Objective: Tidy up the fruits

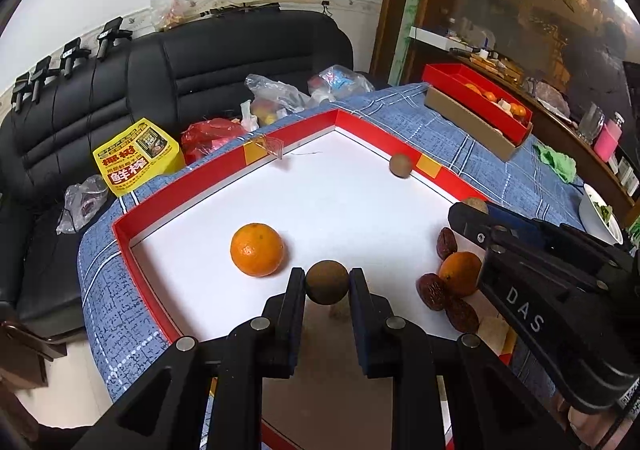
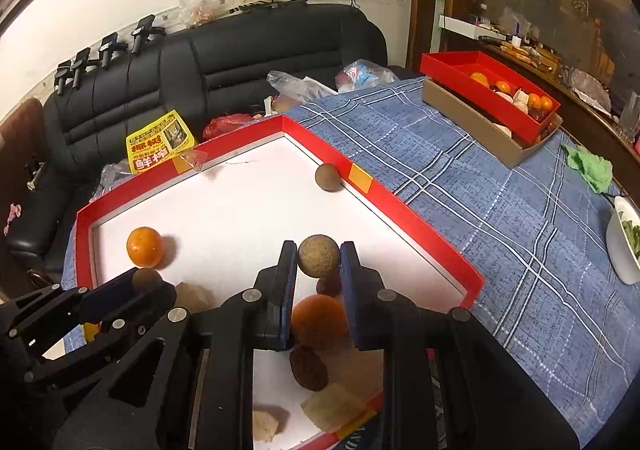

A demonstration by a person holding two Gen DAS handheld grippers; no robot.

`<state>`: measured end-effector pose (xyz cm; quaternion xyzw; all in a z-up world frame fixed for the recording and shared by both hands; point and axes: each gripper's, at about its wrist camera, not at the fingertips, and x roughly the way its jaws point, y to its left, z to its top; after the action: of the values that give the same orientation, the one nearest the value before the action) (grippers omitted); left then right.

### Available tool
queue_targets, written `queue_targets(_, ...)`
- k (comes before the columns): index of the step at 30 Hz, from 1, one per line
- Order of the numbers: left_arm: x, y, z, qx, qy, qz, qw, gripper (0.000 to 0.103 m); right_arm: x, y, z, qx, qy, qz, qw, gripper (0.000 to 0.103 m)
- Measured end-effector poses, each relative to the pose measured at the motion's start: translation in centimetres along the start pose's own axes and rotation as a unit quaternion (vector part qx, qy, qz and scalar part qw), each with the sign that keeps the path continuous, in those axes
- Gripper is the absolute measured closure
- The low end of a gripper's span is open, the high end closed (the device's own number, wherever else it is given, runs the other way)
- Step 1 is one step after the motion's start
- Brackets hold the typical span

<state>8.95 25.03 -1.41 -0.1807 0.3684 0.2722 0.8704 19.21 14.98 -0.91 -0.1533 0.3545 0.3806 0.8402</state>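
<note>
A red-walled tray (image 1: 224, 177) (image 2: 400, 209) with a white floor lies on the blue checked cloth. My left gripper (image 1: 327, 276) is shut on a brown longan (image 1: 327, 284), held just above the tray floor. To its left lies an orange (image 1: 257, 249) (image 2: 145, 247). My right gripper (image 2: 319, 252) is shut on a paler longan (image 2: 319, 261). Under it sit a second orange (image 2: 319, 320) (image 1: 460, 274) and dark red dates (image 2: 308, 368) (image 1: 434, 291). A loose longan (image 1: 400, 165) (image 2: 328, 177) rests against the tray's far wall.
A smaller red box (image 2: 444, 65) holding oranges stands on a brown carton (image 2: 472, 117) at the back right. A green cloth (image 2: 592, 167) and a white bowl (image 2: 616, 246) lie at the right. Behind the table, a black sofa (image 1: 200, 61) carries plastic bags and a yellow packet (image 1: 136, 157).
</note>
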Motion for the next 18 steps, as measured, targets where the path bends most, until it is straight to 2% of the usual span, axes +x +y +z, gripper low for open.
queue_targets(4,0.0,0.0,0.0,0.000,0.002,0.004,1.0000,0.083,0.6,0.1,0.3,0.004,0.007,0.000,1.000,0.082)
queue_targets(7,0.5,0.2,0.0,-0.004,0.020,0.003,0.9998,0.081,1.9,0.6,0.2,-0.005,0.041,0.007,0.999,0.080)
queue_targets(8,0.5,0.2,-0.1,-0.002,0.021,0.008,0.9997,0.080,2.2,0.7,0.1,-0.008,0.049,0.005,0.999,0.067)
queue_targets(10,0.2,0.5,0.0,-0.004,0.018,0.032,0.9993,0.062,2.2,1.0,-0.2,-0.014,0.052,-0.008,0.999,0.046)
queue_targets(11,0.1,1.0,0.1,-0.016,0.023,0.027,0.9992,0.059,1.7,0.8,-0.3,-0.012,0.045,-0.020,0.999,0.040)
queue_targets(13,-0.1,1.5,0.1,-0.033,0.032,0.015,0.9988,0.046,1.1,0.2,-0.4,-0.003,0.039,-0.025,0.999,0.031)
queue_targets(16,-1.1,1.4,-0.2,-0.026,0.014,0.029,0.9991,0.031,-0.8,-0.6,-0.9,0.005,0.022,-0.030,0.999,0.029)
queue_targets(18,-1.8,1.0,-0.5,-0.013,0.005,0.043,0.9990,0.026,-2.2,-0.8,-1.3,0.006,0.010,-0.032,0.999,0.029)
